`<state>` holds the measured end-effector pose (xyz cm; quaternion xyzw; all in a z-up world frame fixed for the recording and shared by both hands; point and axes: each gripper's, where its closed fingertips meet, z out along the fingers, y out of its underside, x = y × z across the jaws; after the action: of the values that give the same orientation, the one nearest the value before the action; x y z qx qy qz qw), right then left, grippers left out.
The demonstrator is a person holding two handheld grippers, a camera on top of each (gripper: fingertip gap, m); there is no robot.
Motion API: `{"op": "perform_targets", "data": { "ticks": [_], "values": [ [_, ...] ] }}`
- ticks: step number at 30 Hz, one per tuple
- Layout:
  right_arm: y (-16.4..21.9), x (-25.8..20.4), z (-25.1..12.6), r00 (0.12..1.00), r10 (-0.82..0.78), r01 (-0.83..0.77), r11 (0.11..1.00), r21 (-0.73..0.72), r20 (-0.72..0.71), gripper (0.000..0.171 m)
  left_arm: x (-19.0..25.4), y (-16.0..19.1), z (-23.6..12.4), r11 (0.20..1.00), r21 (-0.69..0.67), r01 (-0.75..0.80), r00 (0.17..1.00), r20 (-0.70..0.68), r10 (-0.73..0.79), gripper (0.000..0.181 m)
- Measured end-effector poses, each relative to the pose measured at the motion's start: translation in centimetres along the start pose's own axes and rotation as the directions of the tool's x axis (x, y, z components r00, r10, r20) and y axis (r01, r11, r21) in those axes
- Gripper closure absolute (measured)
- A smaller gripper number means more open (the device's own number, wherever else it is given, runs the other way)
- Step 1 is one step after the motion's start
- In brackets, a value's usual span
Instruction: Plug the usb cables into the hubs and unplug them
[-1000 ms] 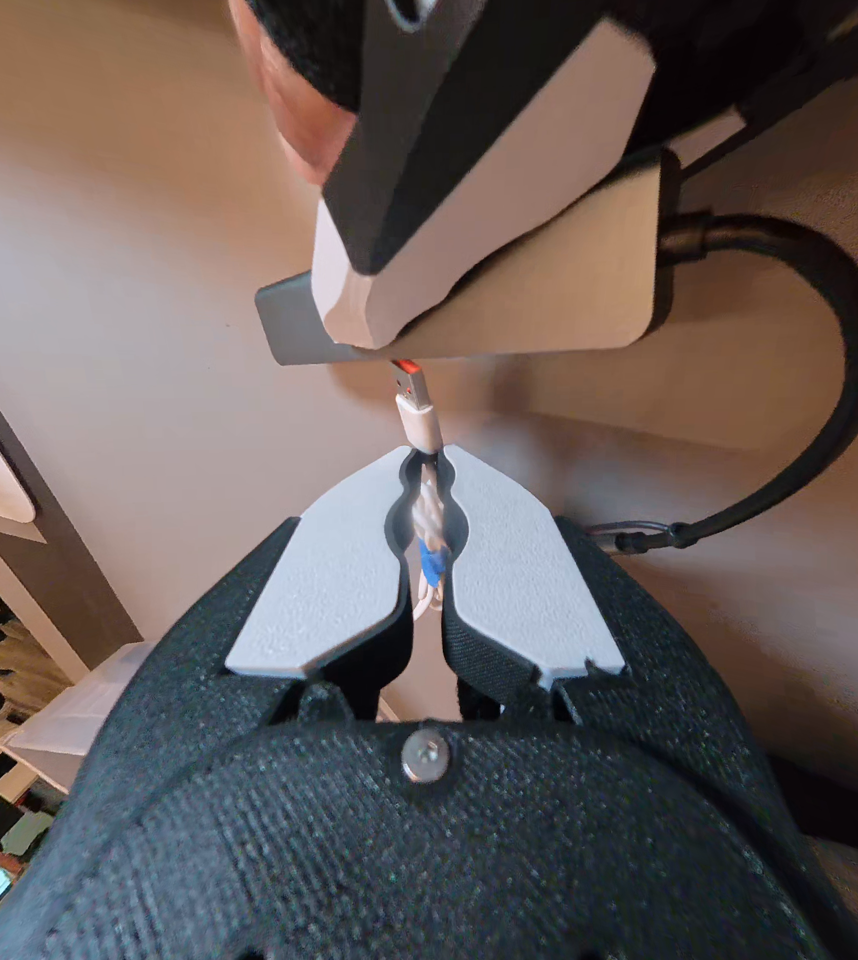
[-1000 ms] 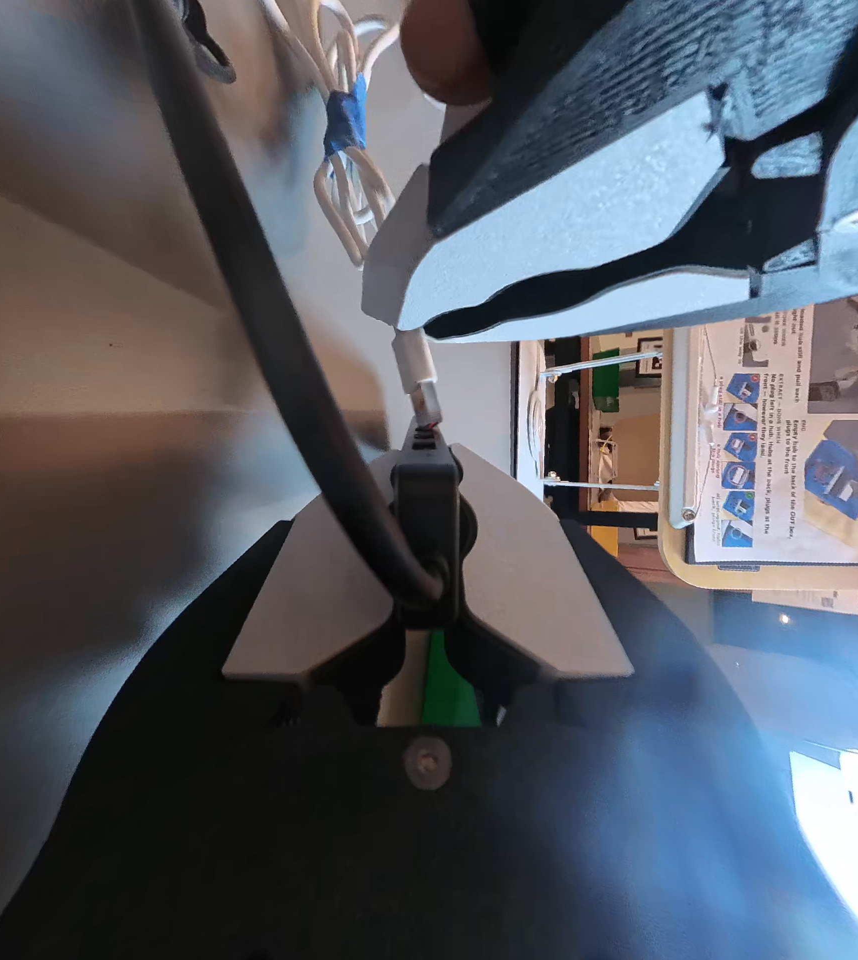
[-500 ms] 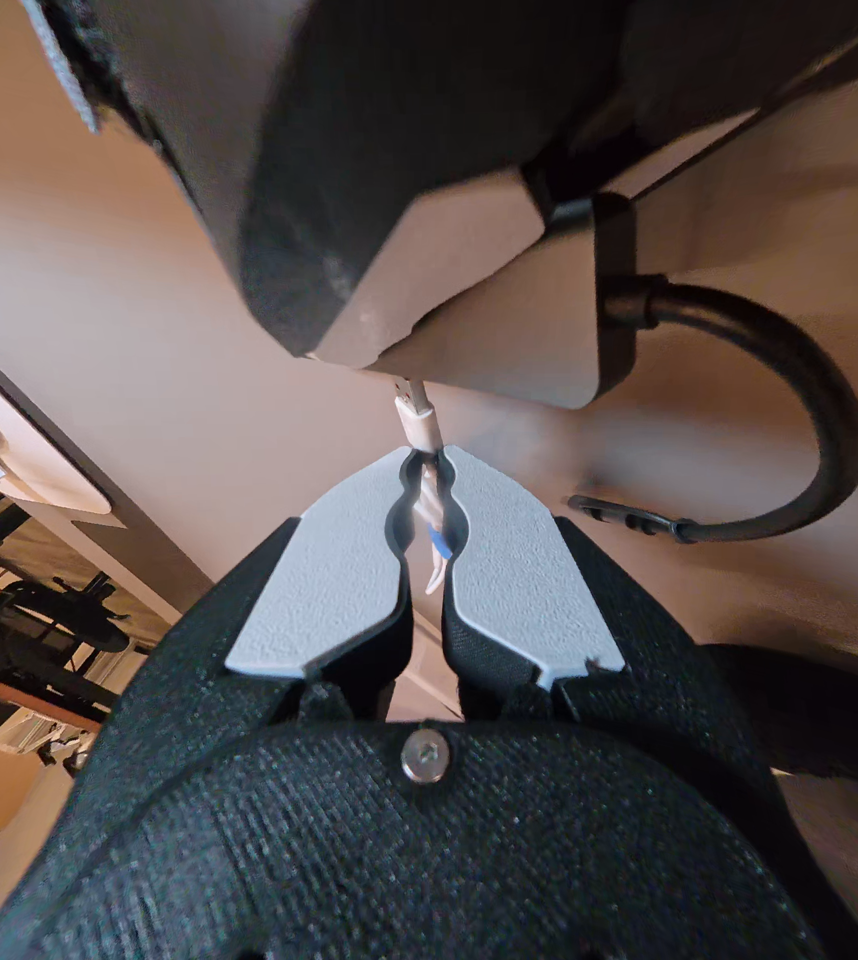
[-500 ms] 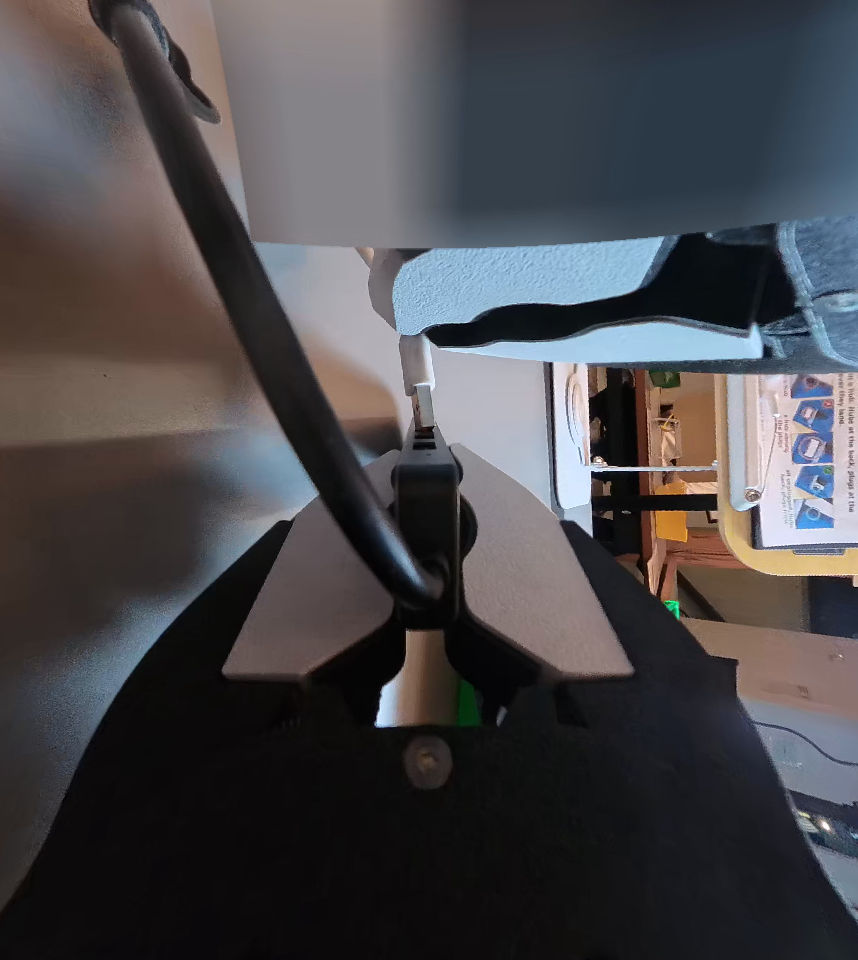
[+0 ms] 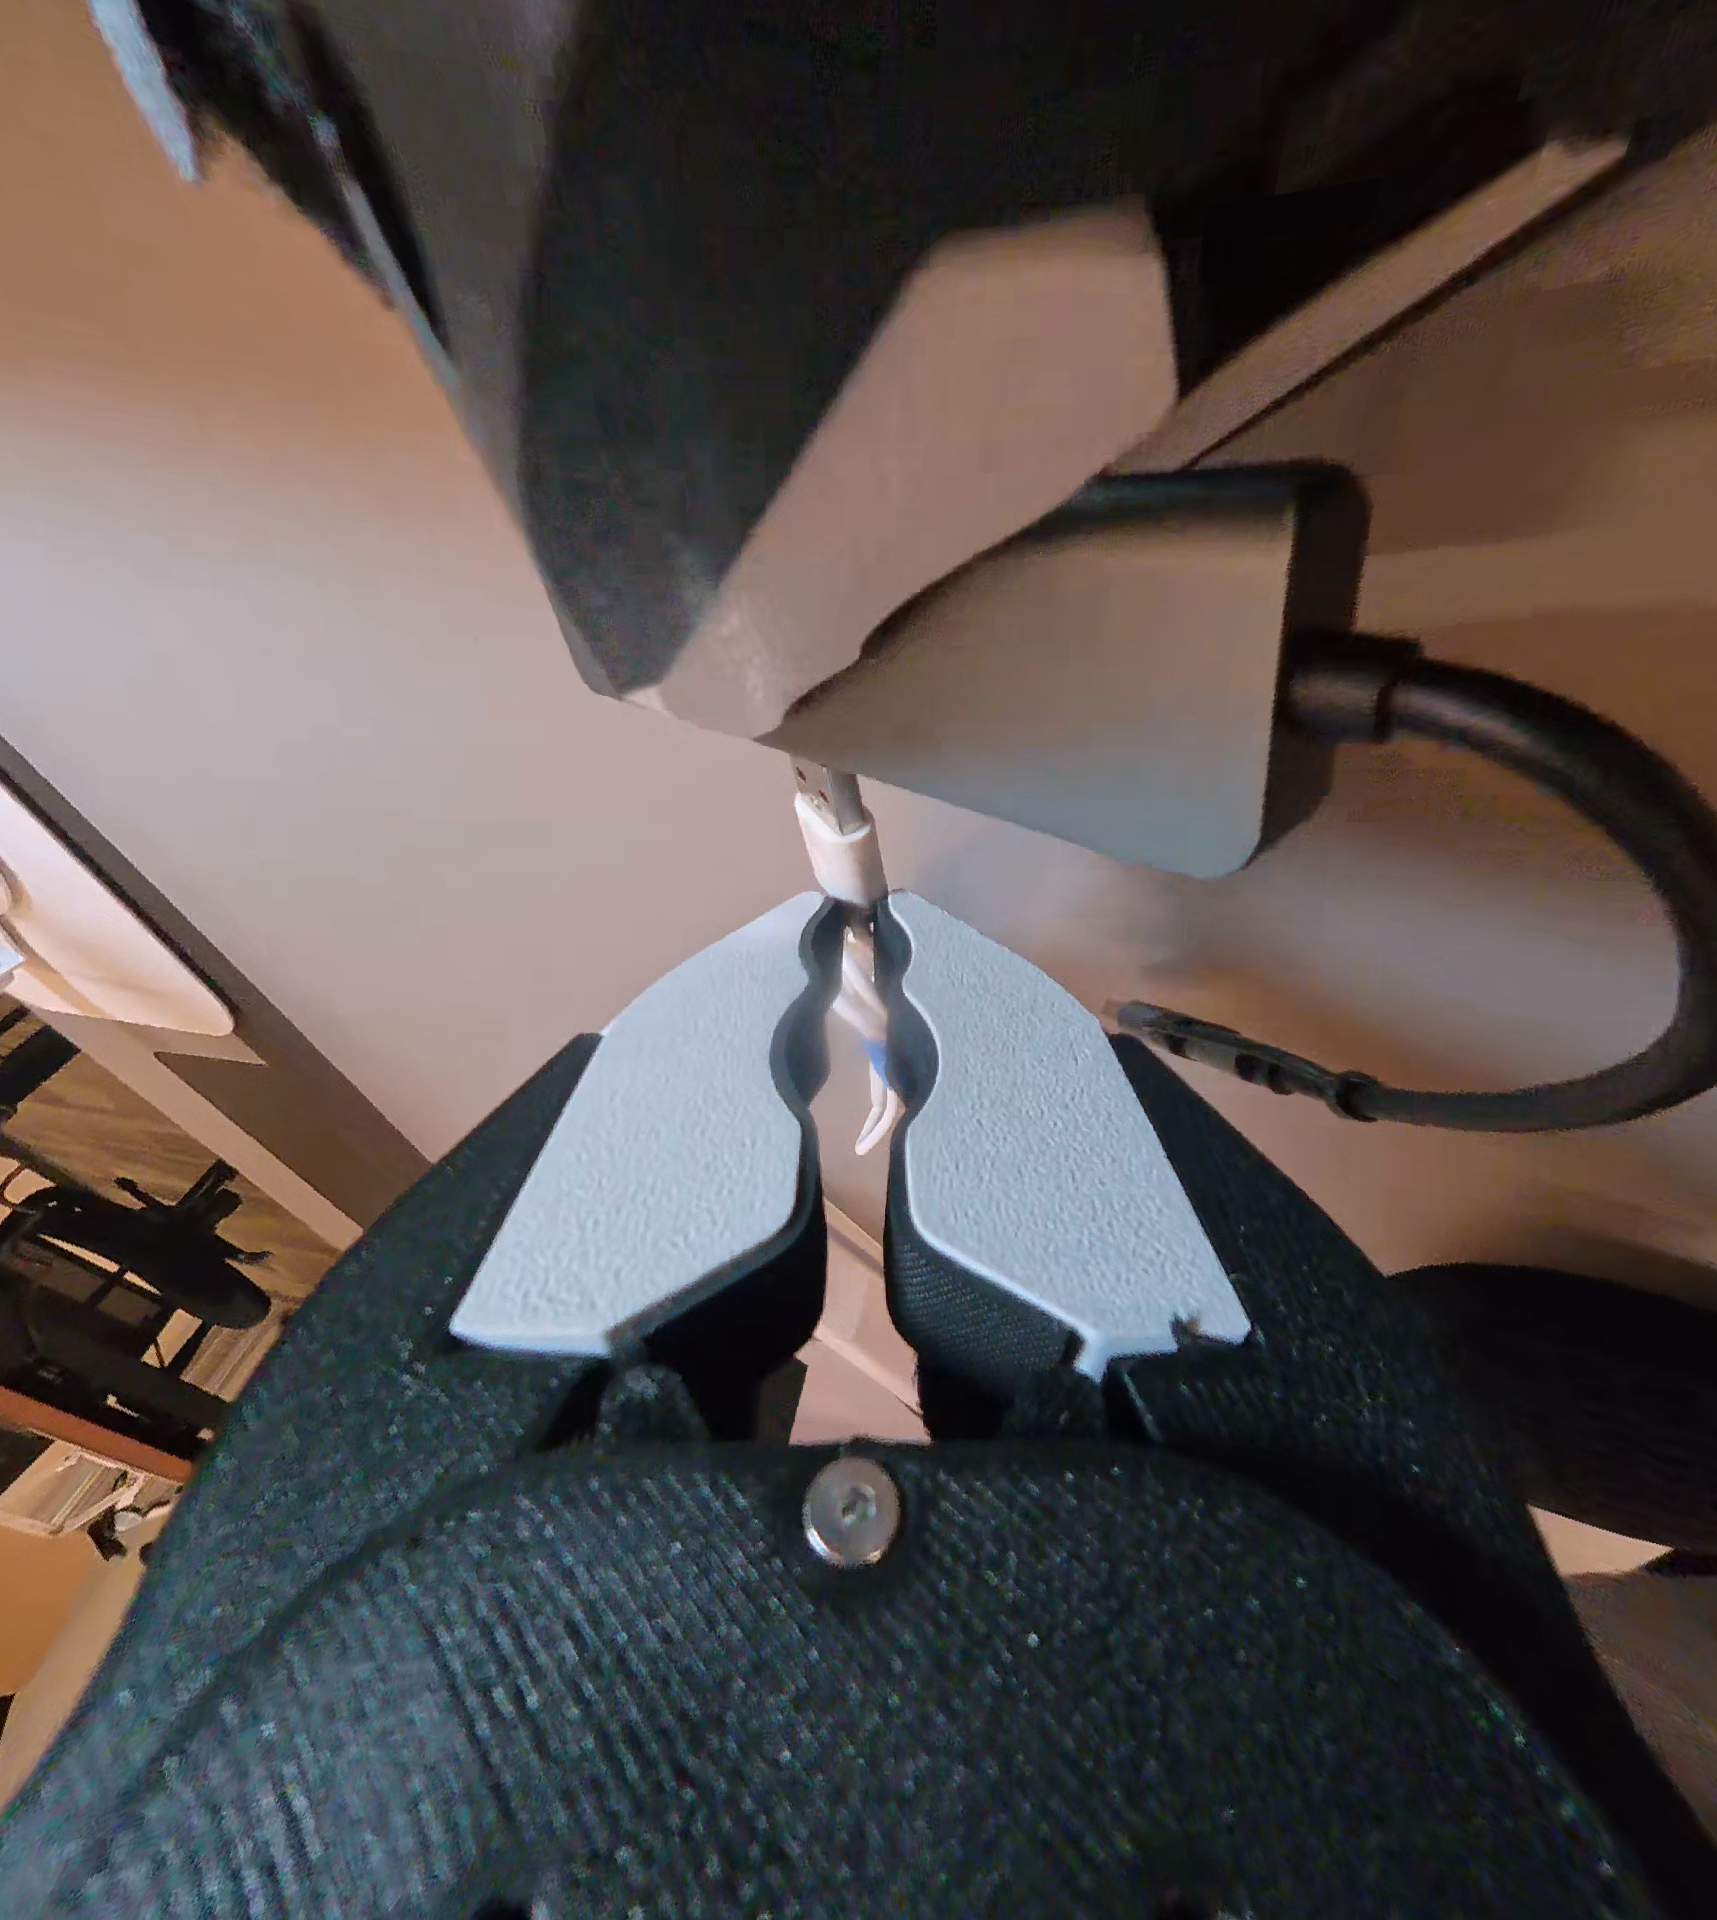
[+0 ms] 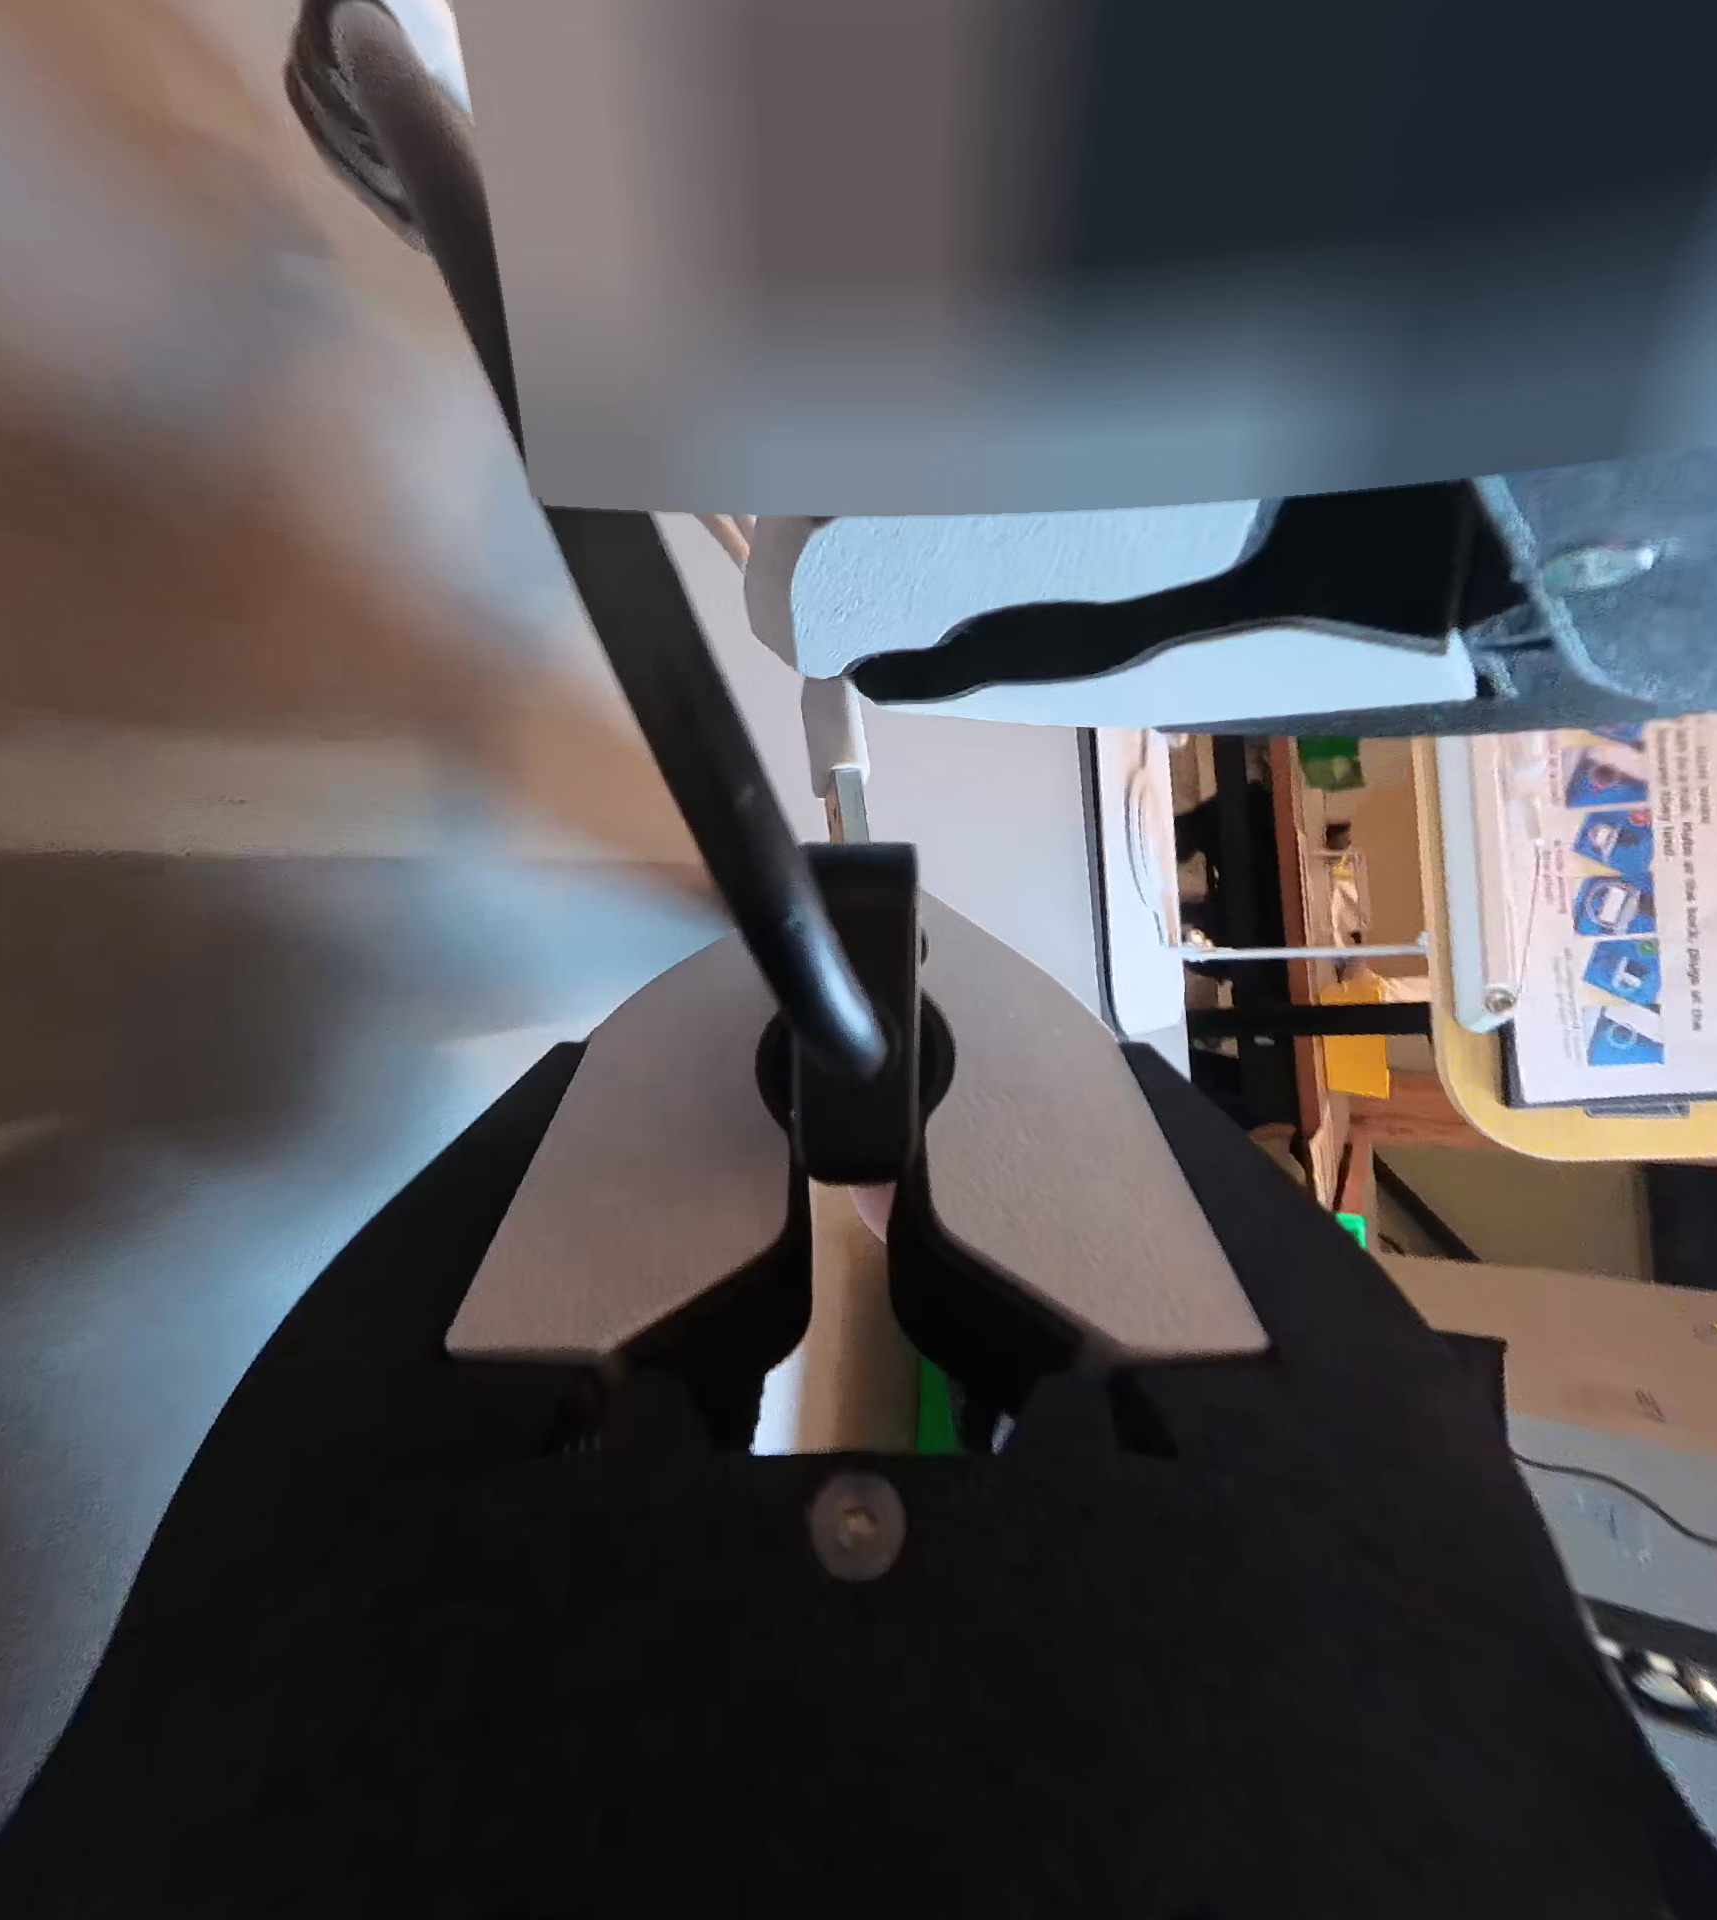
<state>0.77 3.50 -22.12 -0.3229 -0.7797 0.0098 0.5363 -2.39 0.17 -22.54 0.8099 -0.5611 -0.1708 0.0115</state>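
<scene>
My left gripper (image 5: 859,906) is shut on the white USB cable (image 5: 841,847) just behind its plug. The plug's metal tip (image 5: 812,781) meets the edge of the grey hub (image 5: 1093,727). I cannot tell how deep it sits. My right gripper (image 6: 854,935) is shut on the hub (image 6: 854,1039), seen edge-on, with its black lead (image 6: 719,790) curving away. In the right wrist view the white plug (image 6: 831,732) points down into the hub, and the left gripper's fingers (image 6: 1020,582) show above it. In the left wrist view the right gripper's finger (image 5: 937,468) covers the hub's top.
The hub's black lead (image 5: 1664,914) loops to the right over the tan table (image 5: 262,520). A white device with a dark edge (image 5: 54,935) lies at the left. A printed sheet on a yellow board (image 6: 1664,914) stands at the right. Dark chairs (image 5: 106,1247) are beyond. The grippers' ends are close to 5 cm from one another.
The plug's orange tongue showed apart from the hub one second ago. The hub and right gripper have closed in, and the metal tip now meets the hub's edge.
</scene>
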Motion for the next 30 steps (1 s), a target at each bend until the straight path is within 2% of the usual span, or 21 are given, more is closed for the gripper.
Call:
{"op": "perform_targets", "data": {
  "ticks": [4, 13, 19, 24, 27, 30],
  "values": [
    [-0.5, -0.4, -0.2, 0.999, -0.001, -0.001, 0.999, 0.035, 0.035, 0.161, 0.3, 0.2, -0.3, 1.0, 0.001, -0.016, 1.0, 0.003, 0.016, 0.175],
    [-0.2, -0.3, 0.1, 1.0, -0.001, 0.001, 0.999, -0.039, 0.011, 0.161, -0.8, 0.3, -1.4, 1.0, -0.013, -0.017, 0.996, 0.084, 0.018, 0.175],
    [-0.2, 0.7, -0.1, 0.991, 0.133, -0.134, 0.99, -0.047, -0.024, 0.161, -1.5, 0.3, -1.8, 0.999, 0.022, 0.033, 0.994, 0.106, -0.035, 0.175],
    [0.0, 0.8, 0.0, 0.991, 0.125, -0.128, 0.989, -0.072, -0.042, 0.161, -1.4, 0.0, -1.6, 0.999, 0.021, 0.024, 0.993, 0.118, -0.026, 0.175],
    [0.3, 0.9, -0.3, 0.991, 0.125, -0.127, 0.99, -0.055, -0.041, 0.161, -1.6, -0.5, -2.1, 0.997, 0.073, 0.008, 0.989, 0.145, -0.019, 0.175],
    [0.2, 0.9, -0.6, 0.991, 0.129, -0.13, 0.991, -0.012, -0.039, 0.161, -1.4, -1.2, -2.9, 0.983, 0.179, -0.035, 0.988, 0.153, 0.007, 0.176]
  ]
}}
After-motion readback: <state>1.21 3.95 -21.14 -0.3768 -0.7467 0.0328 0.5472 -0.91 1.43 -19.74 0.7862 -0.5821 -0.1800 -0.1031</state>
